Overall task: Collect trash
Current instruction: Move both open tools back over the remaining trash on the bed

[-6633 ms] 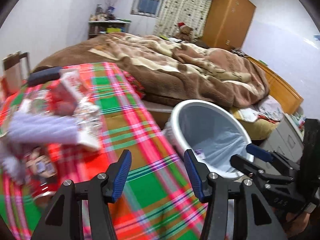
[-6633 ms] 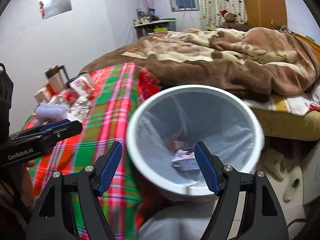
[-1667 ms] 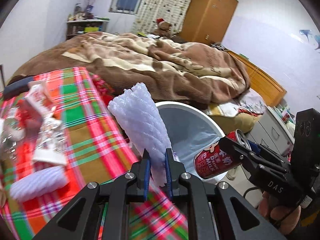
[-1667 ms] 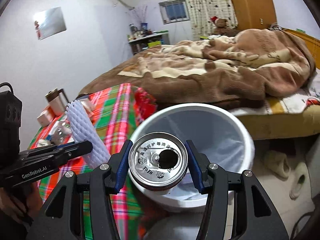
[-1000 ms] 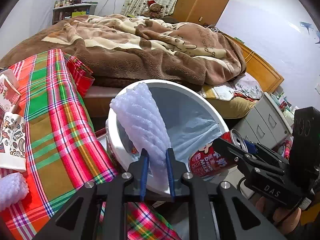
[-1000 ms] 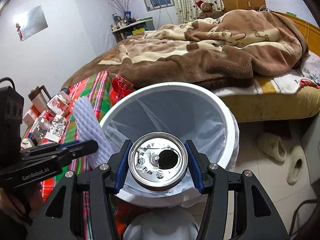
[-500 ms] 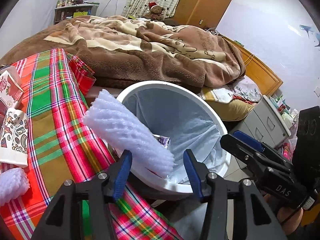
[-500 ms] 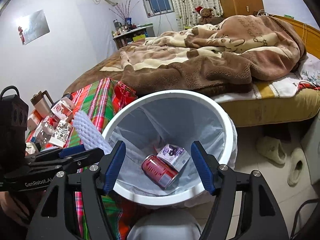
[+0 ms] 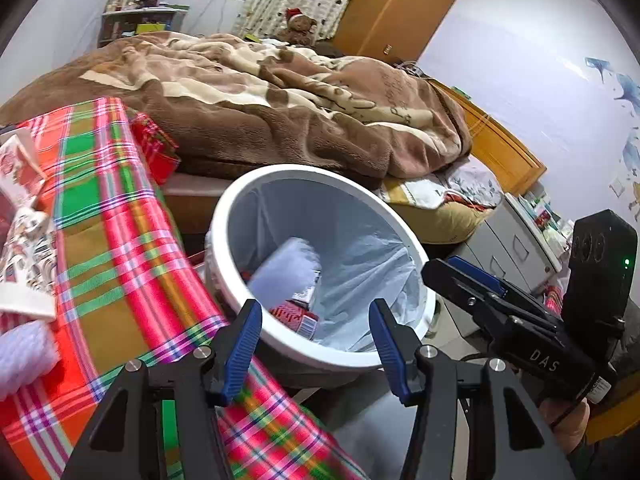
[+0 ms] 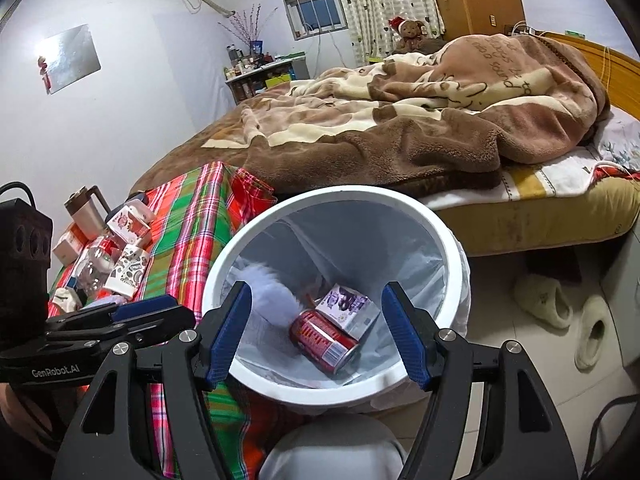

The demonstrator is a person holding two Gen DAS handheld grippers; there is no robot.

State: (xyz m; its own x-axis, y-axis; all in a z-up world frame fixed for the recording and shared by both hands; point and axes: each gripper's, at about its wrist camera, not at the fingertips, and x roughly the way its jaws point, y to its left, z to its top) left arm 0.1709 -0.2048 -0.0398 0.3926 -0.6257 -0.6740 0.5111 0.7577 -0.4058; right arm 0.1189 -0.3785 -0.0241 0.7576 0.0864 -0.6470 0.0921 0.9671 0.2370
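Observation:
The white trash bin [image 9: 320,170] [image 10: 340,192] with a pale liner stands beside the plaid-covered table [image 9: 120,240]. Inside it lie a red can [image 10: 324,340], a purple-and-white carton [image 10: 346,306] and a white foam sleeve [image 9: 288,264] [image 10: 272,292], which is motion-blurred against the left wall. My left gripper [image 9: 316,312] hovers over the bin's near rim; its jaws are opening with nothing between them. My right gripper [image 10: 318,292] stands open over the bin, holding nothing. On the table remain another foam sleeve [image 9: 24,352], paper cups [image 10: 128,268] and a plastic bottle [image 10: 94,260].
A bed with a brown blanket [image 9: 280,112] lies just behind the bin. Slippers [image 10: 544,304] sit on the tiled floor to the right. A grey drawer cabinet [image 9: 516,248] stands to the right of the bin, and a wooden wardrobe [image 9: 396,8] at the back.
Both grippers opened. The red can dropped from the right gripper into the bin. The foam sleeve left the left jaws, tipped over the rim and went into the bin.

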